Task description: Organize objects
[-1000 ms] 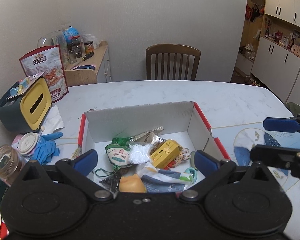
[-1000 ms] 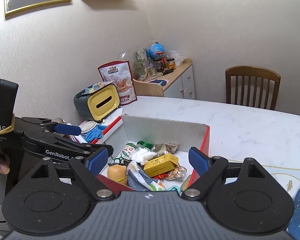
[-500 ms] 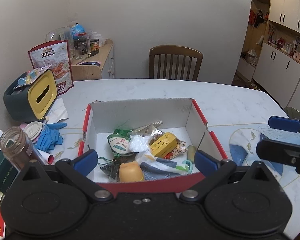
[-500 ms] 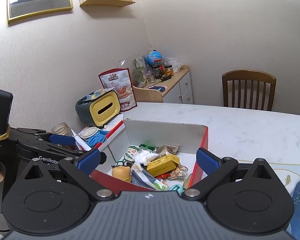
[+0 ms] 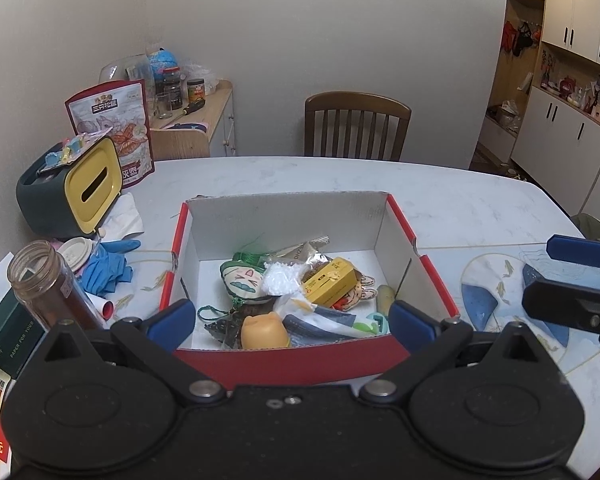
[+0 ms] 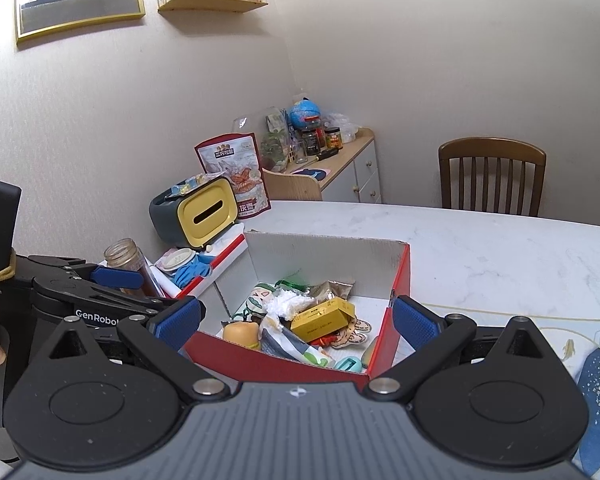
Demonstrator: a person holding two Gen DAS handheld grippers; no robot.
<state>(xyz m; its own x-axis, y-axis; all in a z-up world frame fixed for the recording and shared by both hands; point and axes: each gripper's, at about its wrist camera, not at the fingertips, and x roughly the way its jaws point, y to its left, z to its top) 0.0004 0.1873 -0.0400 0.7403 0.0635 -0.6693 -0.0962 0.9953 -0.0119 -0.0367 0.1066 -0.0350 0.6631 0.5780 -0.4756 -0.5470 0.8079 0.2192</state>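
Note:
A red cardboard box (image 5: pixel 288 216) with white inner walls sits mid-table, also in the right wrist view (image 6: pixel 324 256). Inside lie a yellow carton (image 5: pixel 330 282) (image 6: pixel 322 316), a green-and-white plush charm (image 5: pixel 242 282), an orange squishy toy (image 5: pixel 264 330) (image 6: pixel 240 332), a white mesh wad (image 5: pixel 282 278) and wrappers. My left gripper (image 5: pixel 290 322) hangs open just before the box's near wall, holding nothing. My right gripper (image 6: pixel 296 320) is open and empty at the box's near right corner. Each shows in the other's view: the right gripper (image 5: pixel 540 272), the left gripper (image 6: pixel 148 290).
Left of the box stand a yellow-faced tissue holder (image 5: pixel 68 192), a glass jar (image 5: pixel 46 284), blue gloves (image 5: pixel 106 268), a snack bag (image 5: pixel 110 120) and a green carton (image 5: pixel 10 328). A wooden chair (image 5: pixel 356 126) and a cluttered side cabinet (image 5: pixel 204 128) stand behind. A blue-patterned mat (image 5: pixel 496 296) lies on the right.
Both grippers have drawn back and risen from above the box; its red near wall now shows in front of the fingers. Both stayed open and empty.

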